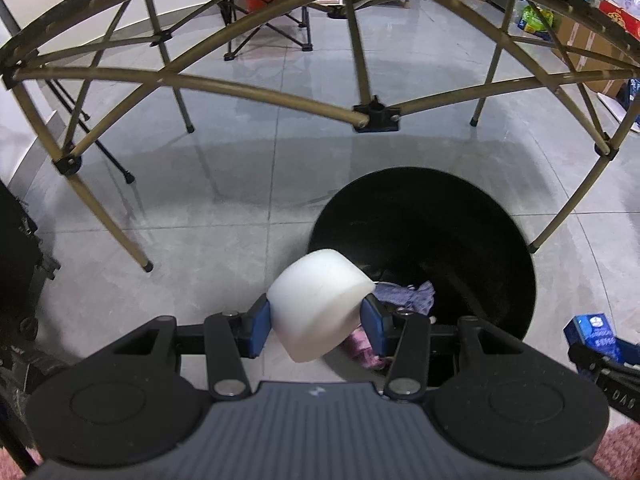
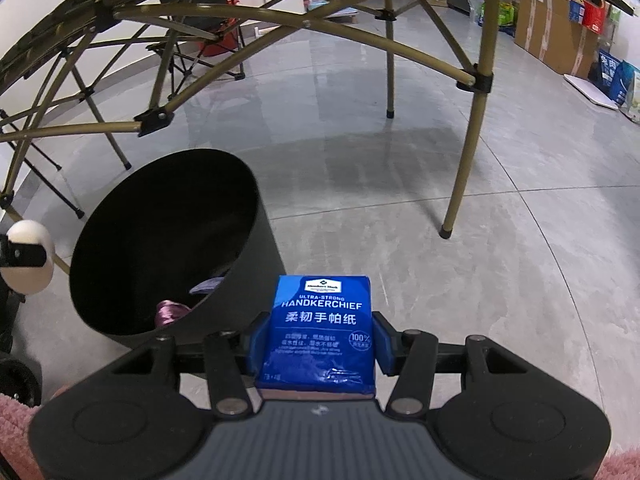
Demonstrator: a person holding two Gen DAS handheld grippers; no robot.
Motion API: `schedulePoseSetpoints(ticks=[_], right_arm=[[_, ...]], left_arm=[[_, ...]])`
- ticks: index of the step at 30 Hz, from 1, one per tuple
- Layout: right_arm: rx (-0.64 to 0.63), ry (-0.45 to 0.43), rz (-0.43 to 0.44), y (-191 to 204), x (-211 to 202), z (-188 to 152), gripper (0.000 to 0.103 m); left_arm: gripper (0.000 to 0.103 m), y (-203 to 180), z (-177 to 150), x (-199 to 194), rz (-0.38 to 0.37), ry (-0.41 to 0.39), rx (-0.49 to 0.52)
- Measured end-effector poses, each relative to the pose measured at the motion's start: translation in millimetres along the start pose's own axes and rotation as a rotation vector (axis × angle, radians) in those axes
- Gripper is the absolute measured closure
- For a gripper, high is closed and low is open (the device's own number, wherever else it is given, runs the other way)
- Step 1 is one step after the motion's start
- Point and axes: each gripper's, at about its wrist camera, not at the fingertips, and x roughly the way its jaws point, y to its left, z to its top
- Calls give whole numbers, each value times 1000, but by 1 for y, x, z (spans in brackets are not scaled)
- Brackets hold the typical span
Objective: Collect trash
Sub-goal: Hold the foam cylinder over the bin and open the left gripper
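Note:
My left gripper (image 1: 318,322) is shut on a white foam piece (image 1: 318,300), held over the near-left rim of the round black bin (image 1: 500,220). Purple and pink scraps (image 1: 408,294) lie at the bin's bottom. My right gripper (image 2: 318,340) is shut on a blue handkerchief tissue pack (image 2: 322,328), just to the right of the black bin (image 2: 256,272), above the grey floor. The foam piece (image 2: 30,258) shows at the left edge of the right wrist view, and the tissue pack (image 1: 596,330) at the right edge of the left wrist view.
A folding table's tan metal frame (image 1: 260,92) spans overhead, with its legs (image 2: 464,160) planted on the grey tiled floor around the bin. A folding chair (image 1: 272,12) stands farther back. Cardboard boxes and bags (image 2: 560,24) line the right wall. Black equipment (image 1: 20,264) stands at the left.

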Motion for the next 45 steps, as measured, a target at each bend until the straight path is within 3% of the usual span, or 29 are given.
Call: schedulePoseSetpoints(ticks=[17,24,33,36,37,38,40,45], right_arm=[[77,-30,-23,-33,4,-3,52],[67,-47,-60,-38,6,-3,52],[78,-37,-75,-44,12,-3,52],[79,-37,-71,-44,12,-2,52],[78,-37,-70,-44,12,-2,52],[76,-38,-69,-44,12,-3,52],[76,-37,-69,-44,12,-3,52],[79,-36,-68,-44,12,-3,52]], left_arm=[[55,-61,17,17,-24,33,22],[55,-73,20,32,-24,82,0],[53,-77,18,34,-15,90,13],[46,-77,19,33,-7,85,12],[37,-78,19,33,-7,83,11],[20,-78,19,32,-7,83,9],[0,-78,19,30,-7,83,4],[0,-80,17,29,-21,91,15]])
